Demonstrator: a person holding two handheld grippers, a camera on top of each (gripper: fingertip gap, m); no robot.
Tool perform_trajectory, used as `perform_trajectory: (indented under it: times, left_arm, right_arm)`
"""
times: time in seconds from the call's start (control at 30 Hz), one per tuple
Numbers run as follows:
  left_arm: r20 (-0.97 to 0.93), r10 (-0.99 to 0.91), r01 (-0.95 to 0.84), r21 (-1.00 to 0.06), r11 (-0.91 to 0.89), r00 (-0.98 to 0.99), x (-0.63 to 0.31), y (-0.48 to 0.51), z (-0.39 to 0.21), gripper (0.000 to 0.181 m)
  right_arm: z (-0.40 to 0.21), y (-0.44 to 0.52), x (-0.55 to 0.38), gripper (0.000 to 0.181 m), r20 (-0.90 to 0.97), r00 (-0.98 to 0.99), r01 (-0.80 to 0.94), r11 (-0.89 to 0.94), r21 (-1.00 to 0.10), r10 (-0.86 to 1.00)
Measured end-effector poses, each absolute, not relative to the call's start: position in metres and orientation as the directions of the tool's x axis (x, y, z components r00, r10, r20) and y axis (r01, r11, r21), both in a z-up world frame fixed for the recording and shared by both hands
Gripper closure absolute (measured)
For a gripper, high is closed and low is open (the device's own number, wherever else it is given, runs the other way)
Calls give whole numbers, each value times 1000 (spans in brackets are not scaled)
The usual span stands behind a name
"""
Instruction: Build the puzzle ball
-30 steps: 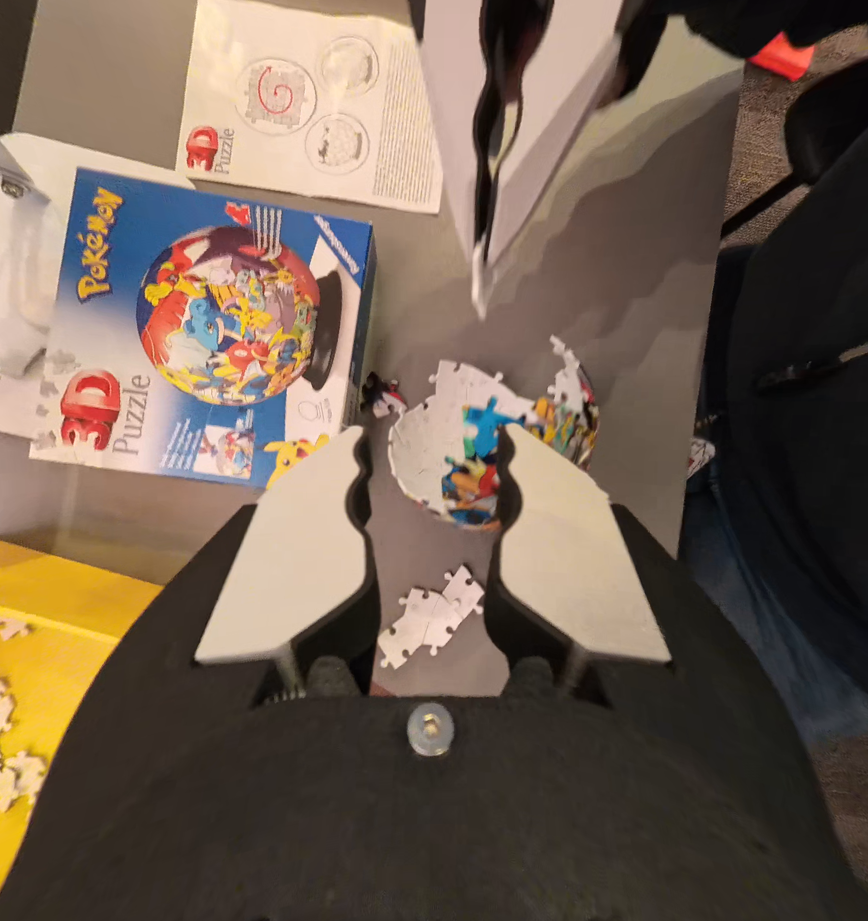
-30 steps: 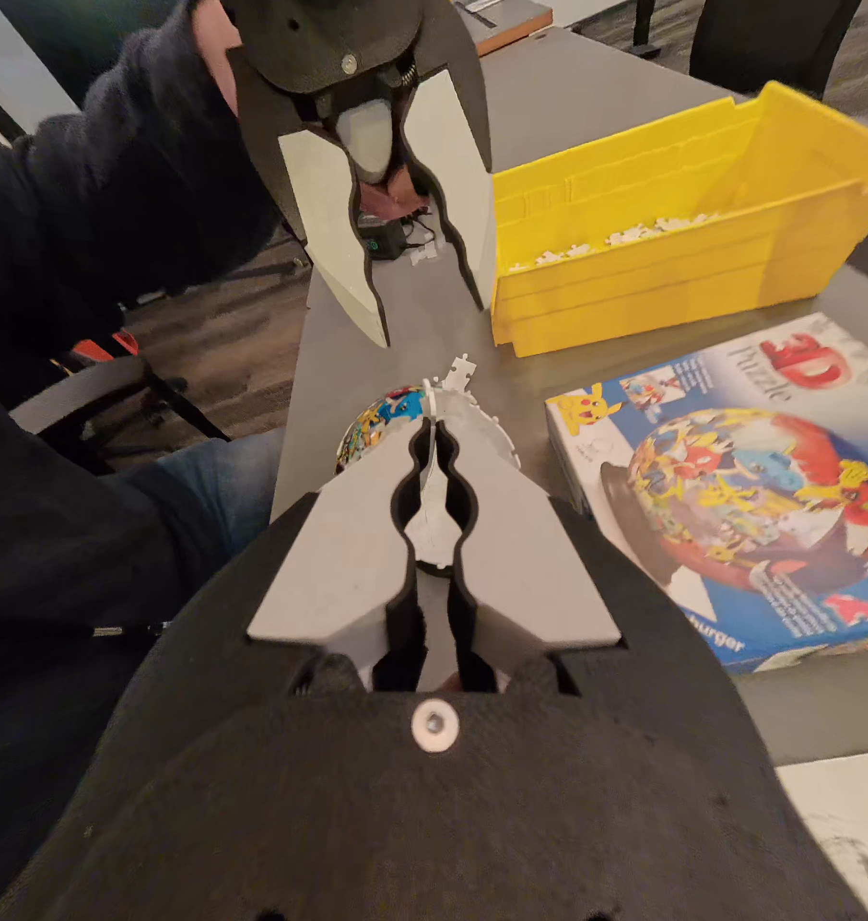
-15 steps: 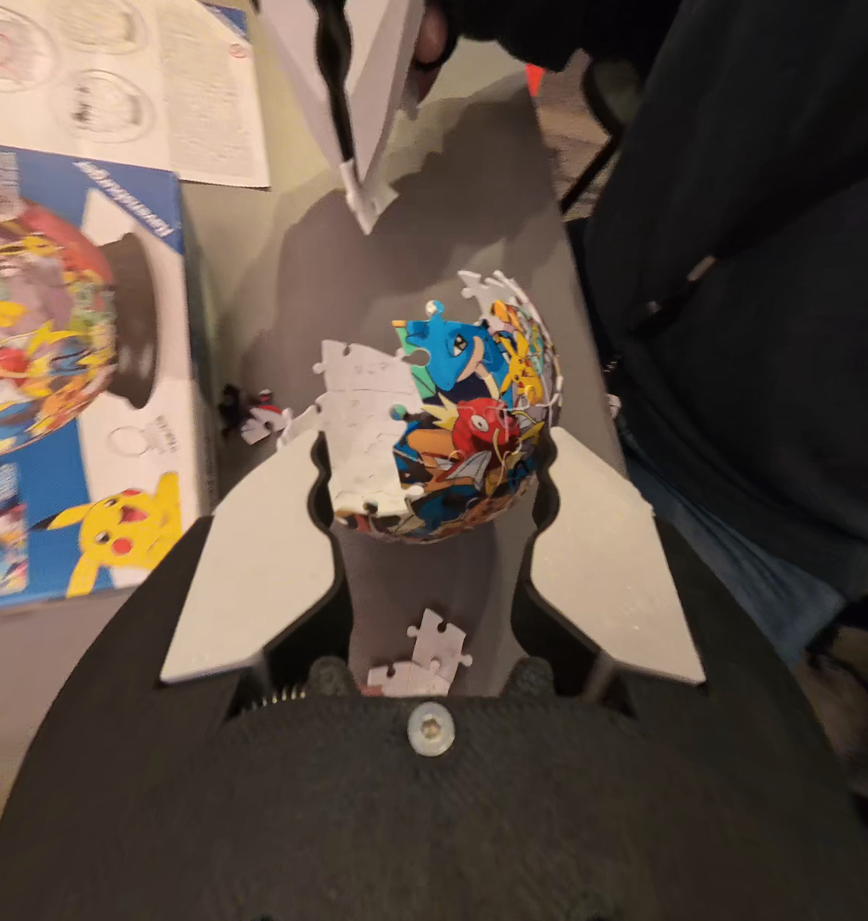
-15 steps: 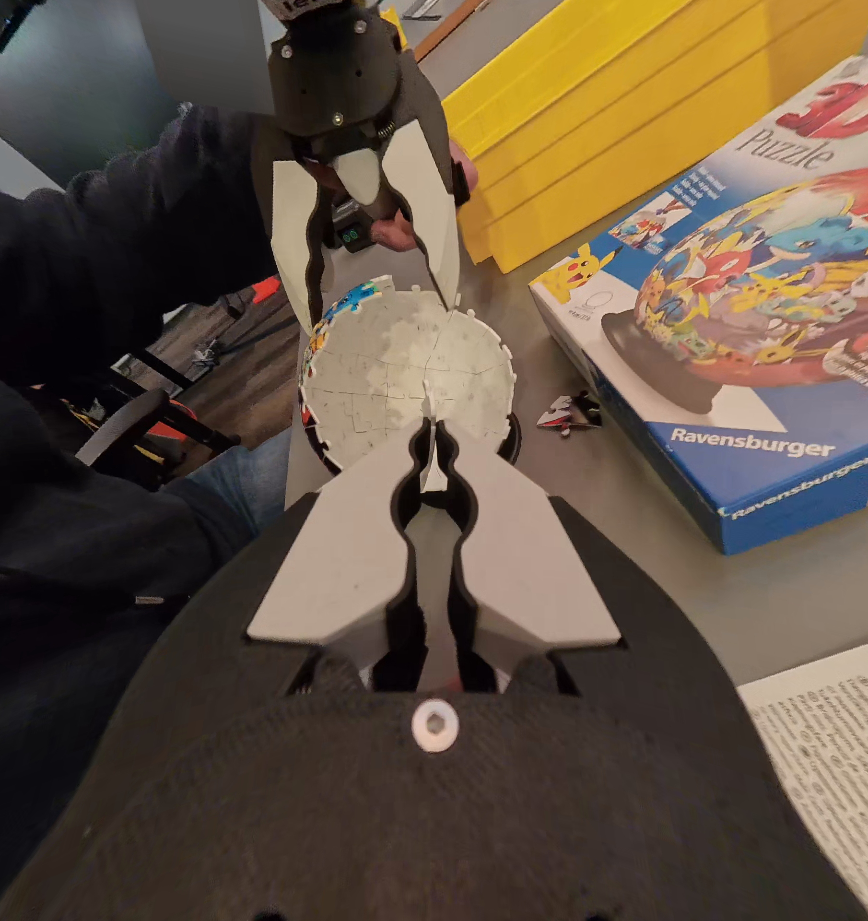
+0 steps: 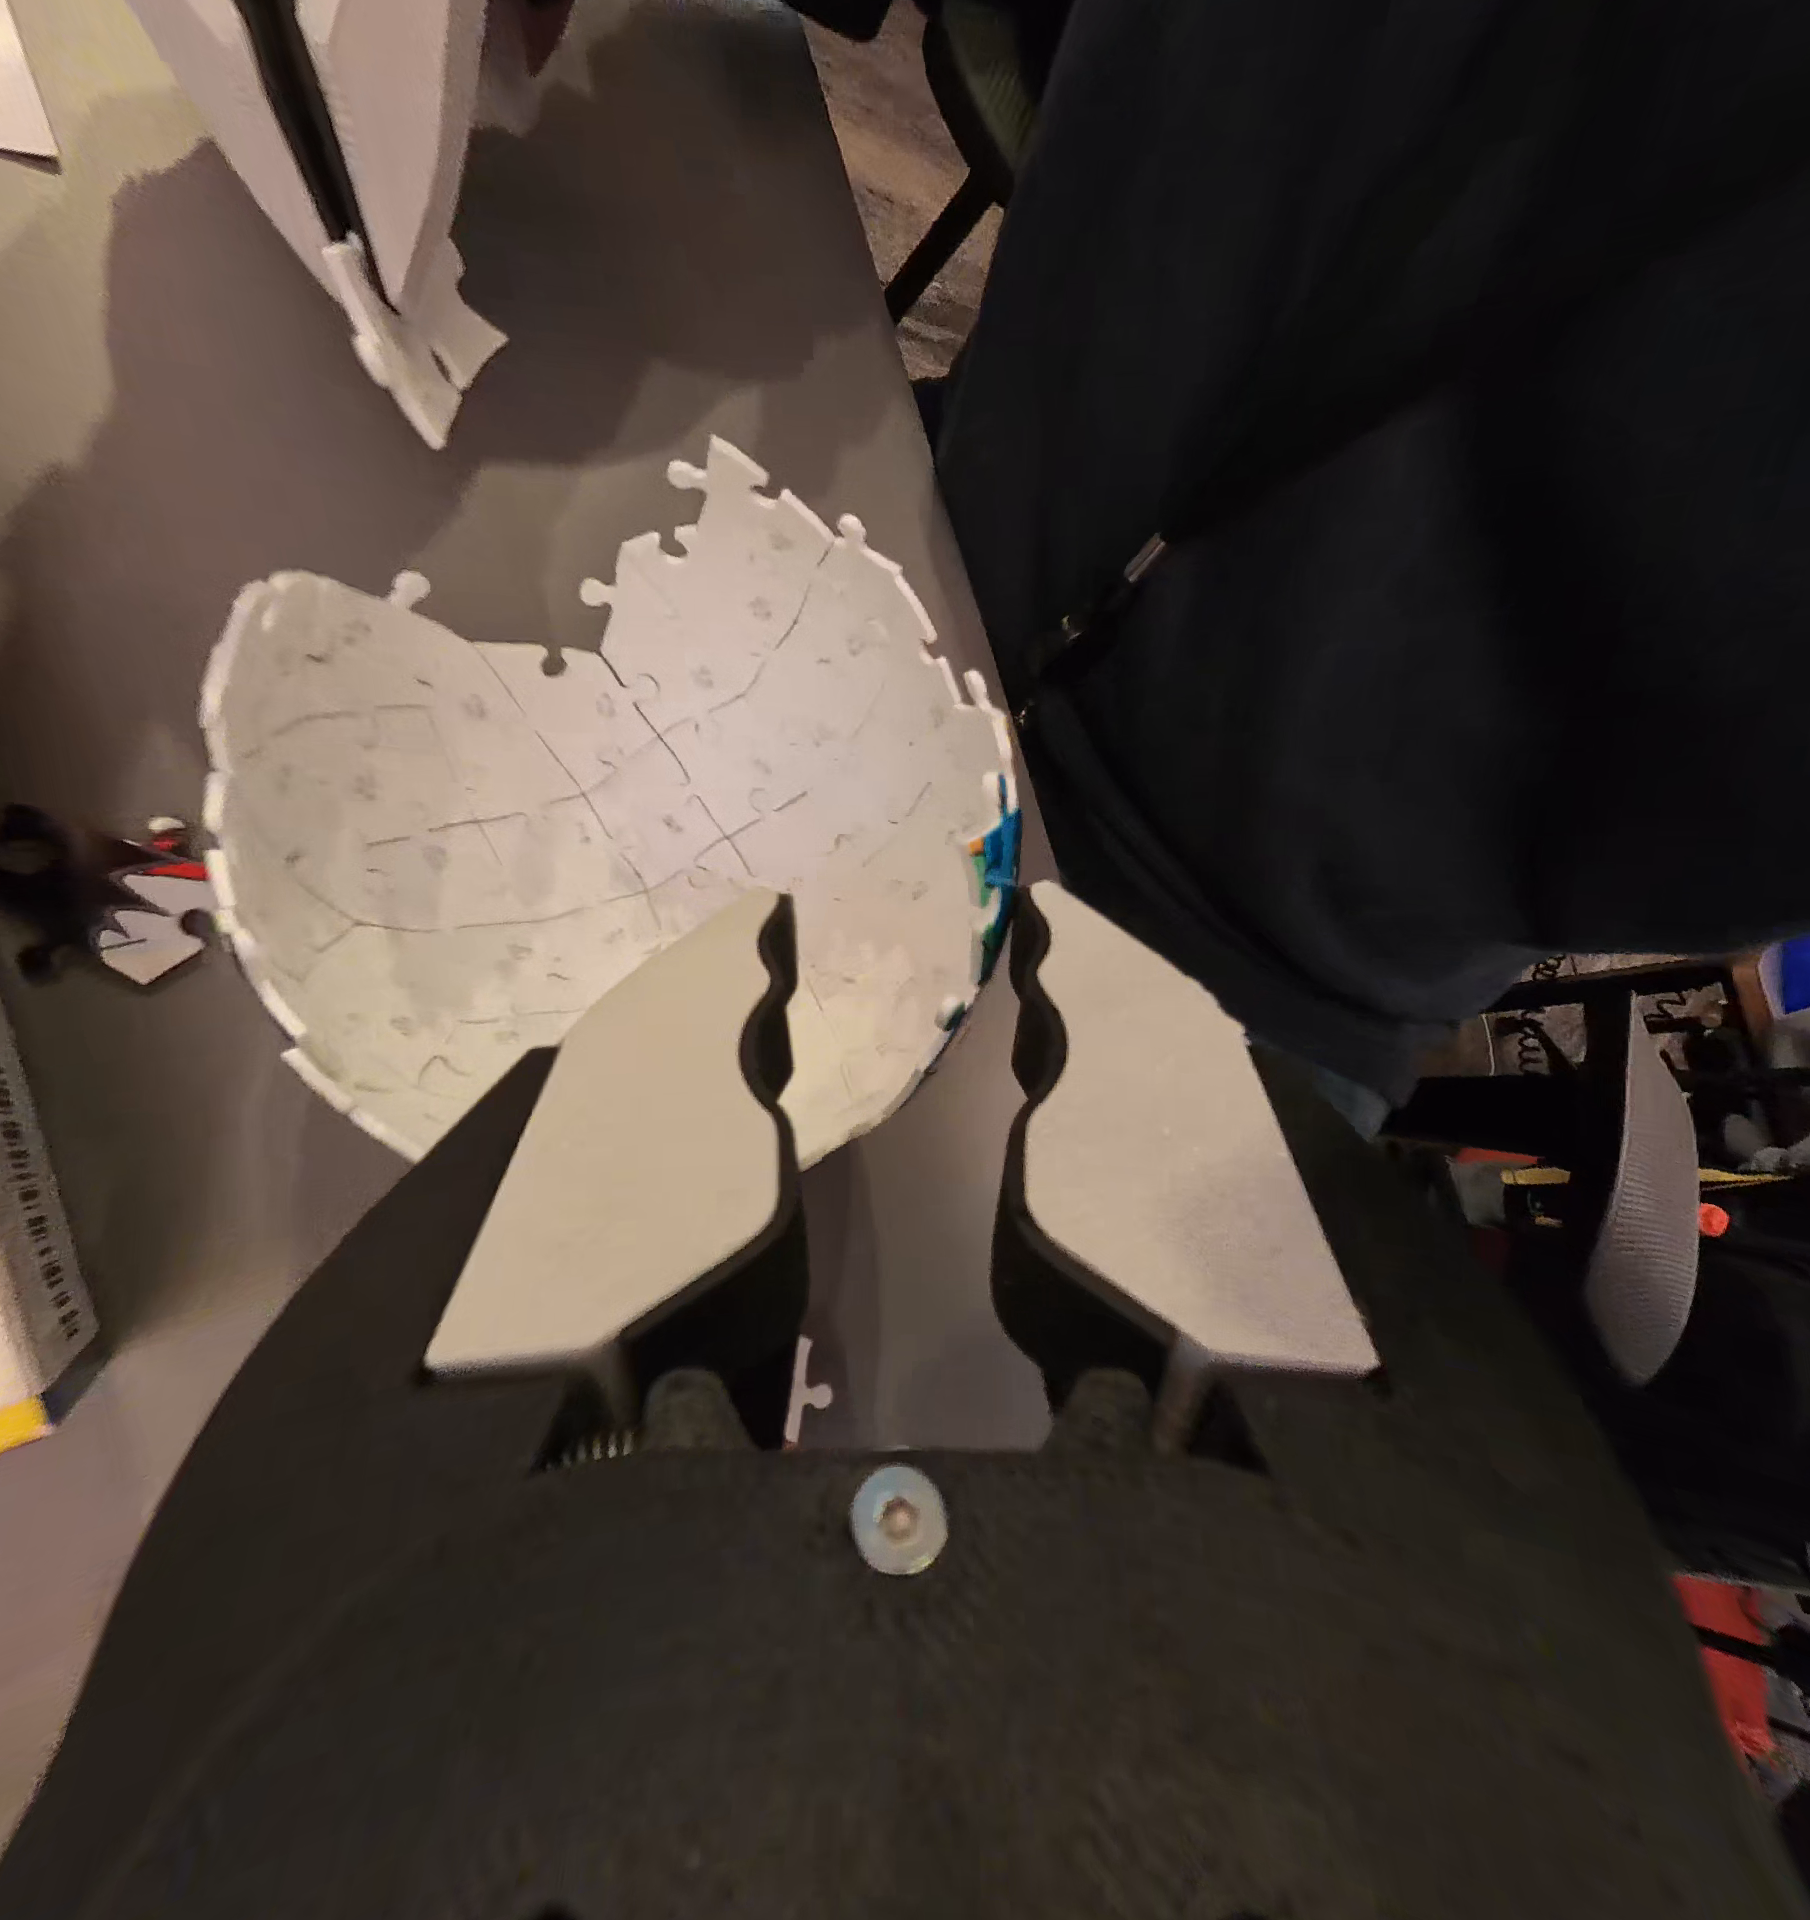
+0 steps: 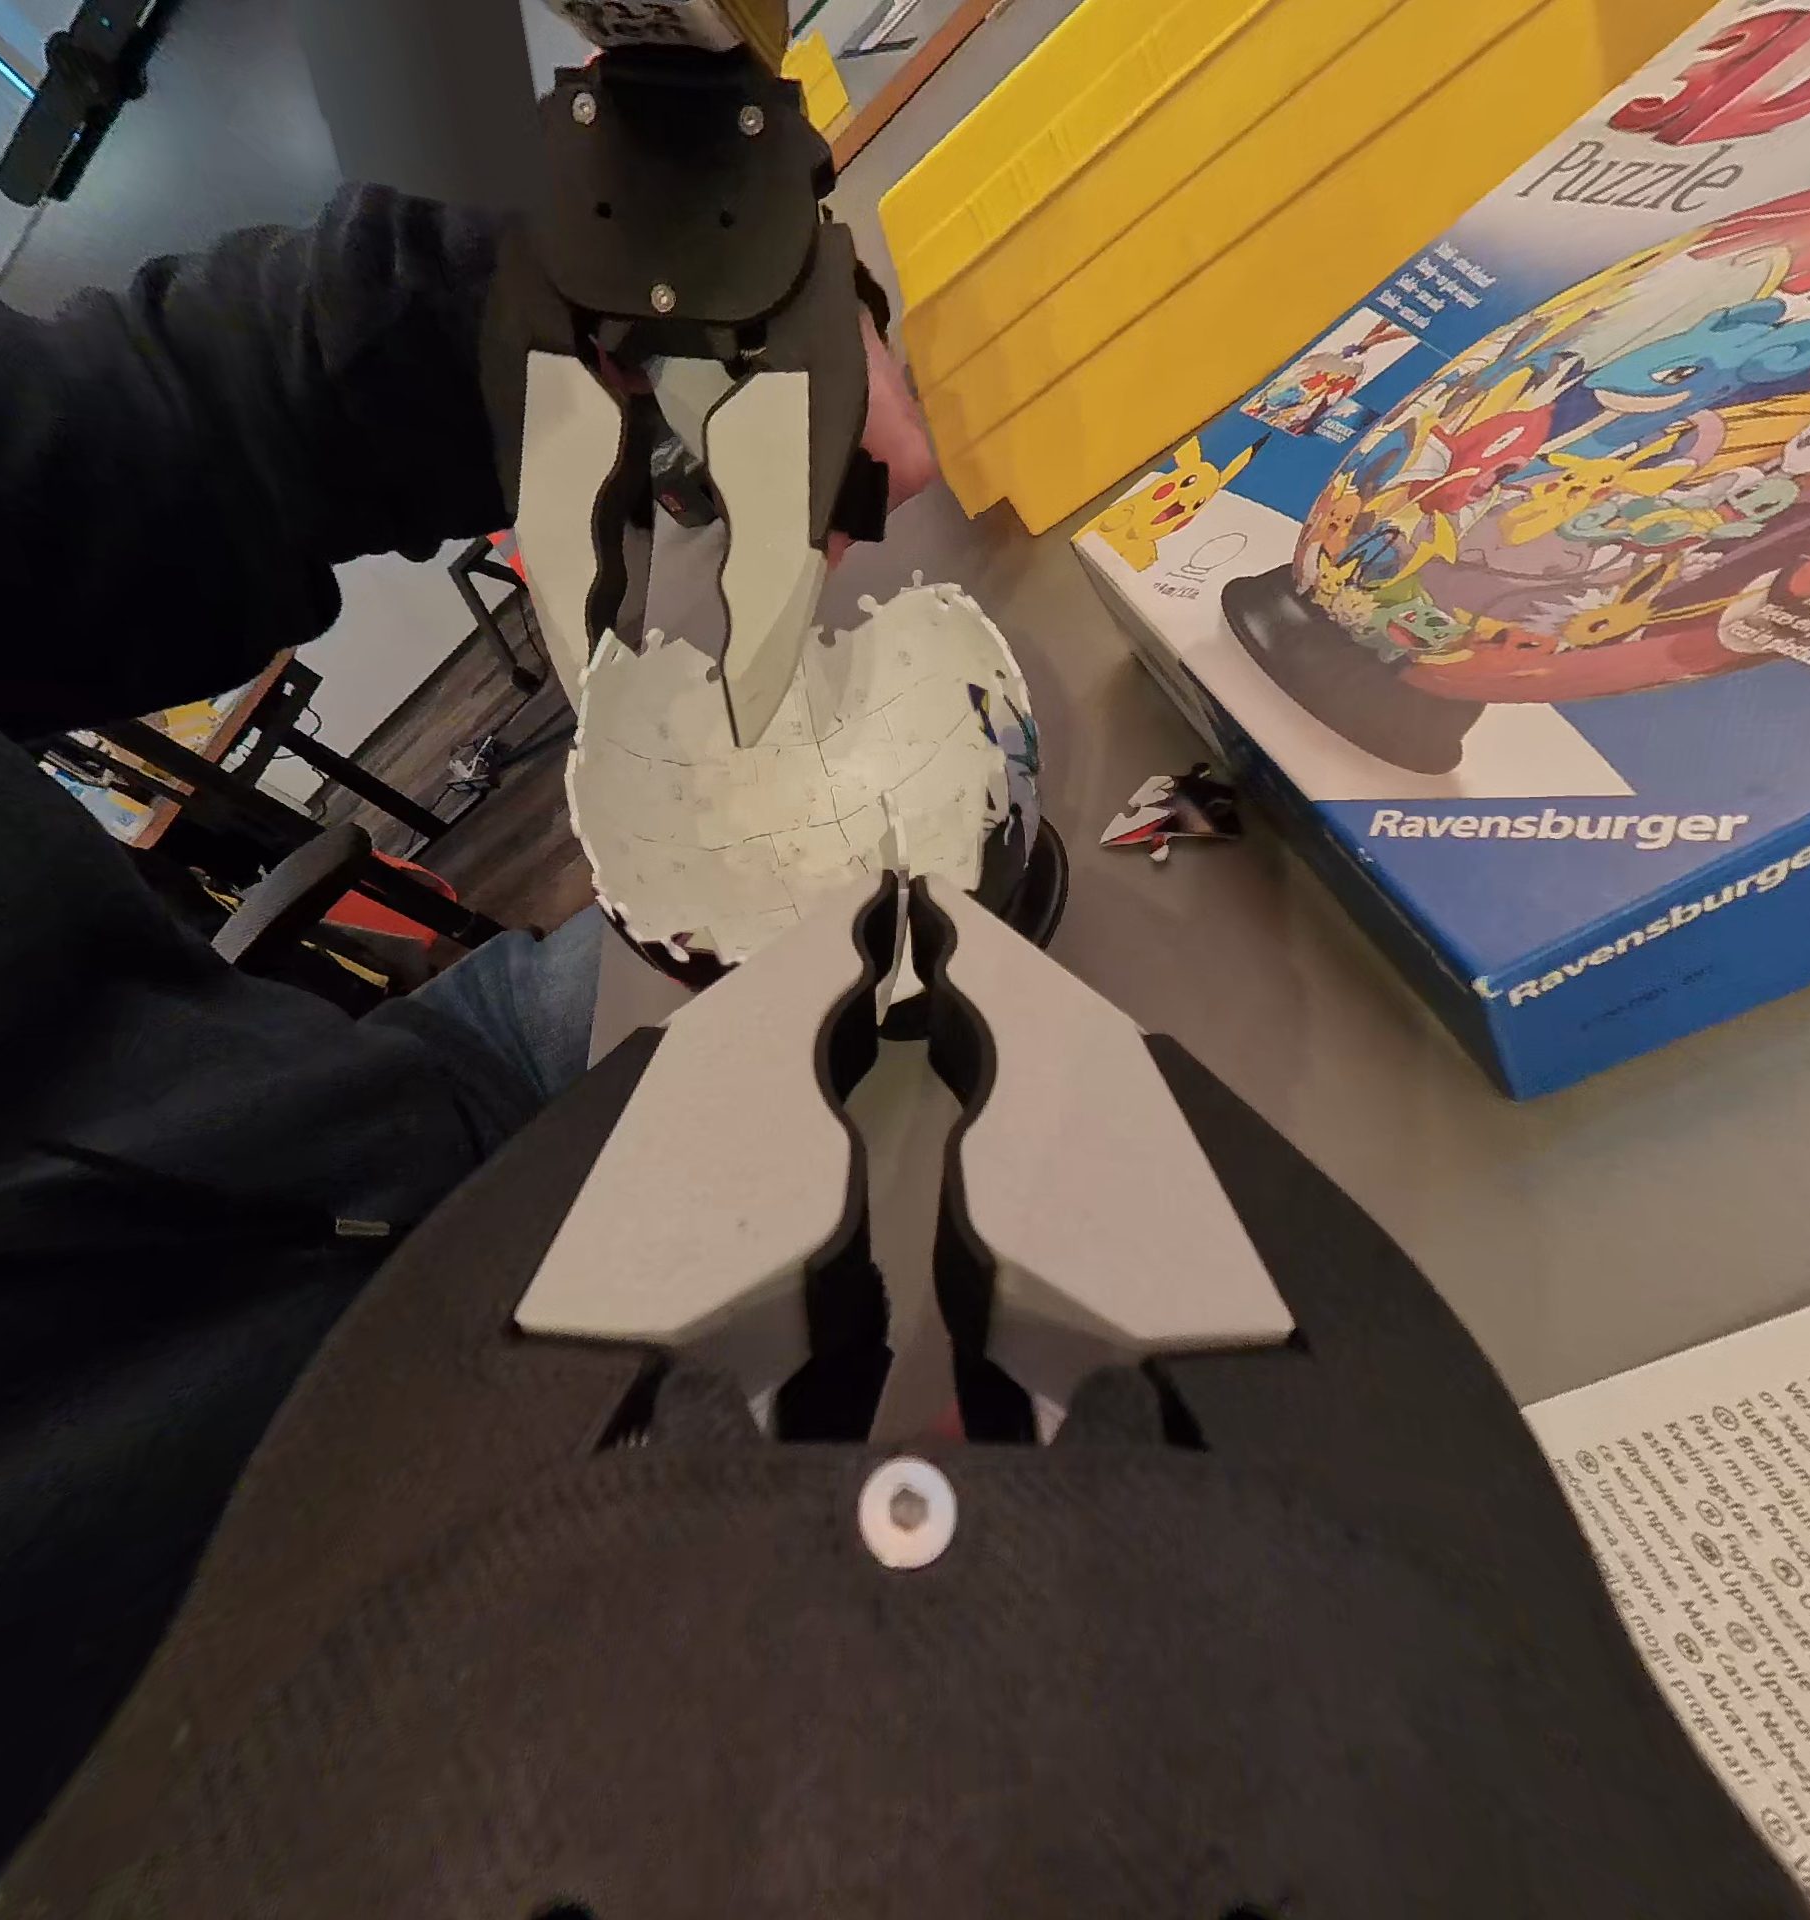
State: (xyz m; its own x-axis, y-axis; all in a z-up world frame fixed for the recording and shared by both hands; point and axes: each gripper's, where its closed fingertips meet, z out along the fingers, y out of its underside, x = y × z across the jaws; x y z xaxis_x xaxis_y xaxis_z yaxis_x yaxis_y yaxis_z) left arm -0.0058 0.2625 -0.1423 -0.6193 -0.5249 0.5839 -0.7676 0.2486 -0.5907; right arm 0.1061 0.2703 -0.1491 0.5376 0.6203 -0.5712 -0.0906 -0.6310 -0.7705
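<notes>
While my right tongs (image 6: 899, 894) pinched a white puzzle piece (image 6: 890, 831) at the frame's centre, the half-built puzzle ball (image 6: 776, 810) sat just beyond on the grey table (image 6: 1296, 1091). My left tongs (image 5: 896, 914) gaped wide astride its rim, right of centre in the left wrist view.

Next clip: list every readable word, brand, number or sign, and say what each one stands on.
I don't quote writing; this is what bears it.
Blue puzzle box: large lettering on lid and side, legible.
White instruction sheet: dense small print.
Puzzle ball, inner faces: faint grey marks, too blurred to read.
Puzzle piece in the right tongs: no print visible.
</notes>
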Motion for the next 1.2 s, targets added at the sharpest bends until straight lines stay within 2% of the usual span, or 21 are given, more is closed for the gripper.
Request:
perform_trajectory:
  times: [0.1, 0.27, 0.33, 0.4, 0.5, 0.67, 0.73, 0.9, 0.97, 1.17, 1.2]
  left_arm:
    - [564, -538, -764, -579, 284, -627, -13, 257, -146, 141]
    - [499, -650, -755, -629, 183, -573, -13, 272, -125, 118]
    - [445, -752, -747, -658, 94, -487, -3, 295, -116, 118]
    - [356, -883, -746, -666, -11, -305, 15, 329, -113, 114]
    - [259, -960, -781, -619, -84, -102, 28, 360, -122, 119]
    - [115, -984, -907, -414, 74, -133, 33, 354, -164, 116]
    - [97, -982, -933, -339, 120, -162, 33, 350, -179, 119]
    - [144, -977, -959, -260, 114, -155, 30, 345, -198, 141]
    - [131, -978, -961, -247, 128, -164, 28, 343, -201, 149]
    - [95, -982, -947, -294, 126, -161, 31, 341, -197, 176]
    - [82, -984, -946, -298, 126, -157, 31, 343, -196, 176]
  right_arm:
    - [-150, 271, 108, 181, -579, 534, -104, -631, -768, 616]
    - [-147, 270, 111, 181, -572, 541, -113, -620, -776, 617]
    - [-147, 269, 112, 181, -569, 544, -116, -616, -779, 617]
    - [-148, 270, 113, 181, -569, 548, -125, -612, -781, 613]
    - [-149, 269, 112, 181, -565, 551, -130, -605, -785, 615]
    - [-149, 267, 107, 181, -550, 549, -123, -590, -798, 630]
    - [-148, 267, 106, 181, -541, 551, -119, -582, -805, 635]
    - [-145, 263, 105, 181, -527, 551, -118, -565, -817, 647]
    - [-145, 262, 106, 181, -526, 549, -122, -561, -819, 649]
    - [-147, 262, 107, 181, -528, 547, -130, -557, -820, 650]
    - [-146, 262, 107, 181, -528, 547, -131, -556, -821, 650]
